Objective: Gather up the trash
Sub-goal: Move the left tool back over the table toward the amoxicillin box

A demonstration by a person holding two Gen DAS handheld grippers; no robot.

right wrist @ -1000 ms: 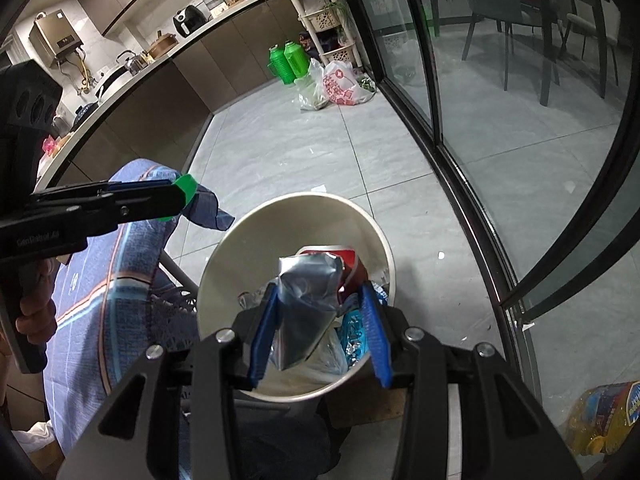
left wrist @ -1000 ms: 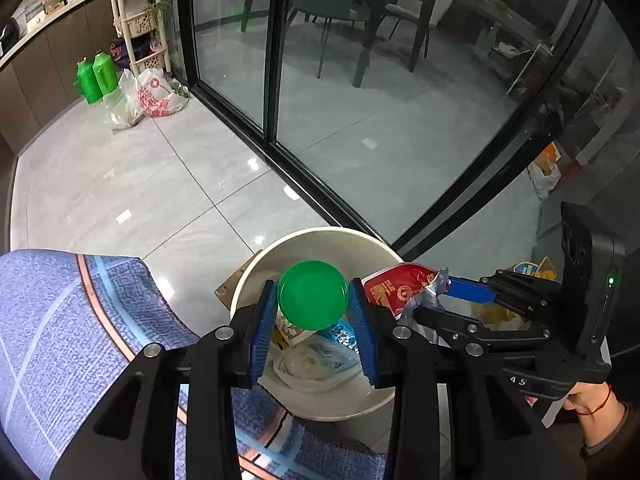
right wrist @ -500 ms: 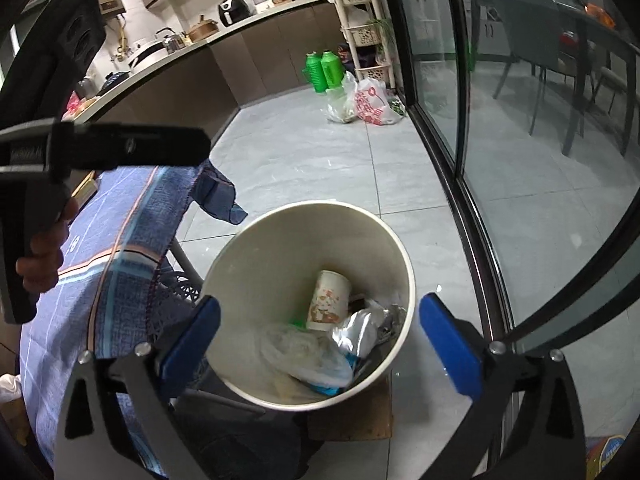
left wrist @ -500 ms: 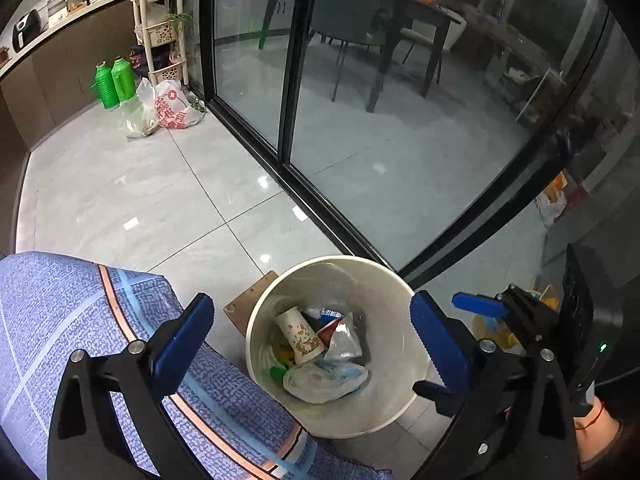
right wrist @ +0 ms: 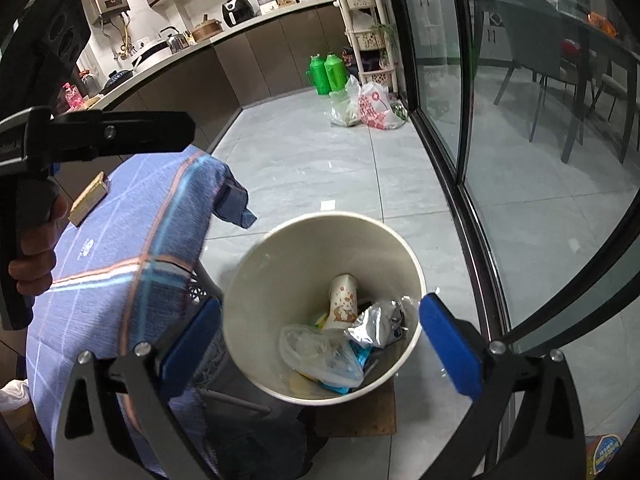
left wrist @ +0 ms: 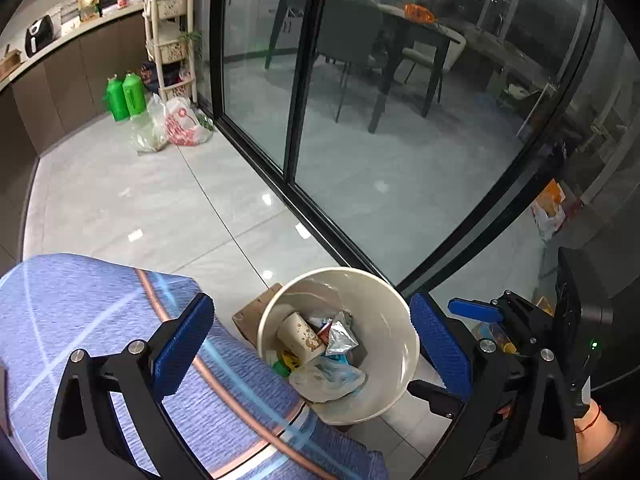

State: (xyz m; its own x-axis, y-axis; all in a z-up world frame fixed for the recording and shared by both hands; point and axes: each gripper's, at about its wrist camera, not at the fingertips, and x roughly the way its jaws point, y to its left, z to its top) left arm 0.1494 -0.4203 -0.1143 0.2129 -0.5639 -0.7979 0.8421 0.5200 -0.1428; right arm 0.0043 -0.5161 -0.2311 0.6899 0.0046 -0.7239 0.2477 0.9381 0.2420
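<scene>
A cream round trash bin (left wrist: pixel 400 344) stands on the floor beside the cloth-covered table. Inside lie a paper cup (left wrist: pixel 298 336), a silver foil wrapper (left wrist: pixel 340 336), a clear plastic bag (left wrist: pixel 324 380) and a bit of green (left wrist: pixel 280 368). My left gripper (left wrist: pixel 308 306) hangs above the bin, open wide with nothing between its blue pads. My right gripper (right wrist: pixel 320 306) is likewise open and empty over the bin (right wrist: pixel 280 272), where the cup (right wrist: pixel 342 306), foil wrapper (right wrist: pixel 374 324) and bag (right wrist: pixel 320 354) show. Each gripper sees the other at its frame edge.
A table under a blue plaid cloth (right wrist: pixel 120 260) borders the bin on the left, with a small box (right wrist: pixel 88 198) on it. A glass sliding door (left wrist: pixel 360 160) runs along the right. Green bottles (left wrist: pixel 124 96) and bags (left wrist: pixel 180 128) sit far off. Cardboard (right wrist: pixel 360 412) lies under the bin.
Both grippers have opened wide and risen away from the bin. The green lid left my left jaws and the foil wrapper left my right jaws; the wrapper now lies in the bin.
</scene>
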